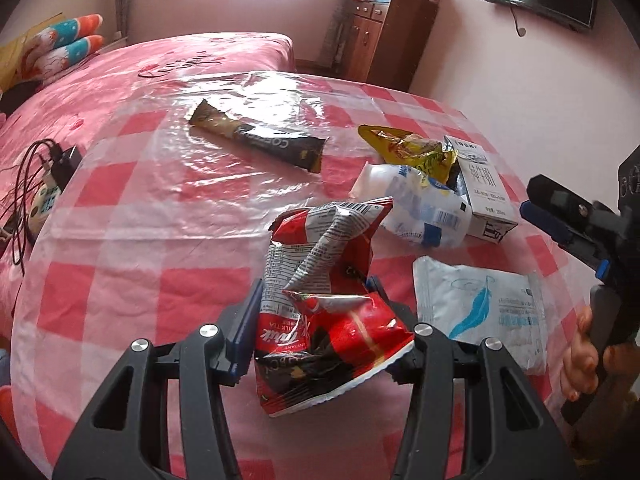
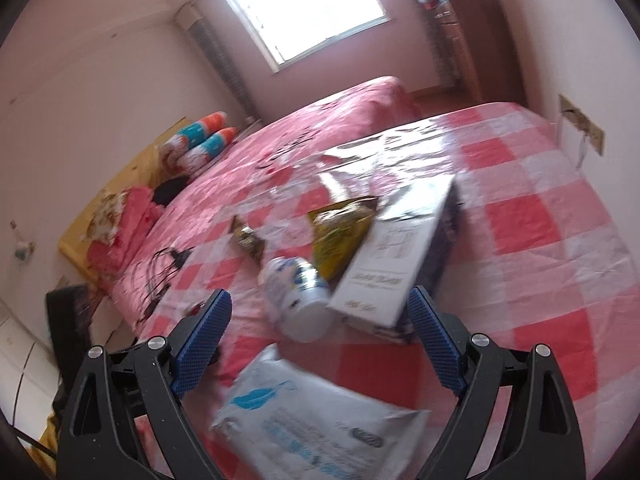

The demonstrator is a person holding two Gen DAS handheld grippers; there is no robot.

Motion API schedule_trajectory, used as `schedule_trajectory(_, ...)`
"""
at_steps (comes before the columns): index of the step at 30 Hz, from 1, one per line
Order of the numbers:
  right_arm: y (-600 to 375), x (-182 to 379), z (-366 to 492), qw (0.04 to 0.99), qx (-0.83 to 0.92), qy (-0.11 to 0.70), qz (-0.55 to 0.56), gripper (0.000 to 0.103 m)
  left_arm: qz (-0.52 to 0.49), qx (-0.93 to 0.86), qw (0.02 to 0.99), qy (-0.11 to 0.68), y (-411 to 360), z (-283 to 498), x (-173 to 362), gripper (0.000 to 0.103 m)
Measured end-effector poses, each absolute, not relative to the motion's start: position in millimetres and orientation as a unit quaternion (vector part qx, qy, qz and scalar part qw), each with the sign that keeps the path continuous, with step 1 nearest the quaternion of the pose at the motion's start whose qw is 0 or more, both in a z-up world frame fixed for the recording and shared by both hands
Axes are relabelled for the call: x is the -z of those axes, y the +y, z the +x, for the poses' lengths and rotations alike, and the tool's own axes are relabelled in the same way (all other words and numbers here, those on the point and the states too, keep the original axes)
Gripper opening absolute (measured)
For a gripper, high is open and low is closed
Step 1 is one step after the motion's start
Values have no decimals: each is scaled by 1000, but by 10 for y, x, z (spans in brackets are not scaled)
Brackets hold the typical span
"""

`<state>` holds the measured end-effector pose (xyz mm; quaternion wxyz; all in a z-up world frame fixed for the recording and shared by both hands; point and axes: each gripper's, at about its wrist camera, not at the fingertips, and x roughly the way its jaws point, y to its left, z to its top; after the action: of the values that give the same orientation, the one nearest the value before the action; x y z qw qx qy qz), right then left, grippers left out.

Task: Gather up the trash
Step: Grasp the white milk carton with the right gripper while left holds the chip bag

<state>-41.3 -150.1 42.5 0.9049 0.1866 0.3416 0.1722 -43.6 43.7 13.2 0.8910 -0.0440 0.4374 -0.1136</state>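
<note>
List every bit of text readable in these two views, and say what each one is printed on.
"COFFEE", seen upside down: dark sachet.
"INSTANT" and "MILK TEA", upside down: red wrapper held in the left claw.
Milk carton: print too small to read.
White feather packet: blurred.
Yellow wrapper: crumpled, unreadable.

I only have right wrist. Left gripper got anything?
Observer: Yes, the left gripper is shut on a crumpled red milk tea packet.
Operator: Lifted or on the table?
Observer: It looks raised off the checkered tablecloth, though I can't be sure.
Operator: That brown thing behind the bottle?
Observer: A coffee stick sachet, lying flat, apart from the rest.
Operator: Right gripper?
Observer: The right gripper is open above the white feather-print pouch.
</note>
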Motion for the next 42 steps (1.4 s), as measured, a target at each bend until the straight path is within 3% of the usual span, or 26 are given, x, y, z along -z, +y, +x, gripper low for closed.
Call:
schedule_trajectory(20, -1340, -186, 94, 894, -72, 420, 139, 89, -78, 91, 892, 435, 735, -543, -133, 52)
schedule_trajectory(26, -1299, -174, 74, 900, -68, 416, 113, 71, -85, 98, 891, 435, 751, -587, -109, 52)
schedule_trajectory(33, -1274, -217, -29, 907, -73, 406, 86, 63, -102, 104, 889, 434, 839, -664, -96, 52)
schedule_trajectory(42, -1429, -224, -183, 899, -106, 408, 121, 62, -119, 123, 886, 432, 909, -826, -88, 52)
